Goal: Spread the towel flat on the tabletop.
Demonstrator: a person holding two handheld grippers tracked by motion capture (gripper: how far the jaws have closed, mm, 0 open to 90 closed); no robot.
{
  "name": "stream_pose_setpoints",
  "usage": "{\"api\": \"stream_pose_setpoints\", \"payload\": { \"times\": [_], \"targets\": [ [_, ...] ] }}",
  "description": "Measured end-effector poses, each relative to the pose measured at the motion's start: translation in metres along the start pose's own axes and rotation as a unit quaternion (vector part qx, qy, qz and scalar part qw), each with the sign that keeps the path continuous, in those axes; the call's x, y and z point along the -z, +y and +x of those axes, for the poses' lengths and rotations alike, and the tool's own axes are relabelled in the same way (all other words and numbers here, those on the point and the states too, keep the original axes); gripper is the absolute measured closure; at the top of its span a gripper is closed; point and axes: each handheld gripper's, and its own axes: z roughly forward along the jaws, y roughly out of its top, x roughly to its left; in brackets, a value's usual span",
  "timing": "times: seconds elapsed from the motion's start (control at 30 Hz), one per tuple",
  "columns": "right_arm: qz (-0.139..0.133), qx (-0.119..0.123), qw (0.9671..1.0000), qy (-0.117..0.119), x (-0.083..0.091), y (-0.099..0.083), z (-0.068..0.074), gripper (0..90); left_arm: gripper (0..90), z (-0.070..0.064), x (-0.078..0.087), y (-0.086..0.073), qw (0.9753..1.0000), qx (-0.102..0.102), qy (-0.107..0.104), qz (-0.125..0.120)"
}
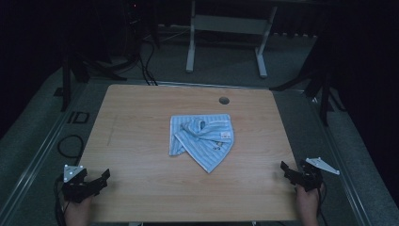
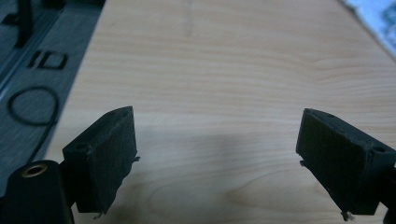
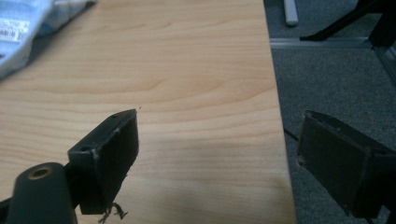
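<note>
Currently I hold my left tool (image 1: 99, 179) and right tool (image 1: 288, 170) at the near corners of the bench (image 1: 141, 141), both with jaws apart and empty, since the crumpled blue striped towel (image 1: 203, 136) lies mid-bench, well apart from both, leaving 2 clear approaches.

A dim lab or recording studio: a bare wooden worktop (image 1: 141, 141) with a cable hole (image 1: 224, 100) near its far edge stands on grey carpet (image 1: 226, 61), with black stands (image 1: 70, 70), trailing cables (image 1: 146, 66) and a white desk frame (image 1: 226, 28) beyond.
</note>
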Motion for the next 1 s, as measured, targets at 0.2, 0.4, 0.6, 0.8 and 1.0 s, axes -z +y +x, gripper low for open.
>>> {"api": "stream_pose_setpoints", "payload": {
  "times": [0.2, 0.4, 0.6, 0.8, 1.0],
  "targets": [
    [0.006, -0.006, 0.9995, 0.029, -0.001, 0.000, -0.002, 12.5, 12.3, 0.007, -0.003, 0.000, 0.9987, -0.010, -0.022, 0.044],
    [0.038, 0.036, 0.9978, 0.041, -0.005, 0.002, 0.005, 14.2, 12.3, 0.009, -0.005, 0.004, 0.9967, -0.013, -0.045, 0.067],
    [0.096, 0.083, 0.9891, 0.076, -0.012, 0.014, 0.015, 14.8, 12.4, 0.002, -0.008, 0.013, 0.9907, -0.030, -0.054, 0.121],
    [0.176, 0.151, 0.9674, 0.103, -0.025, 0.031, 0.034, 13.5, 12.4, -0.029, -0.008, 0.024, 0.9779, -0.106, -0.070, 0.166],
    [0.210, 0.160, 0.9541, 0.141, -0.035, 0.052, 0.051, 13.2, 12.4, -0.065, -0.017, 0.031, 0.9594, -0.178, -0.072, 0.207]
  ]
}}
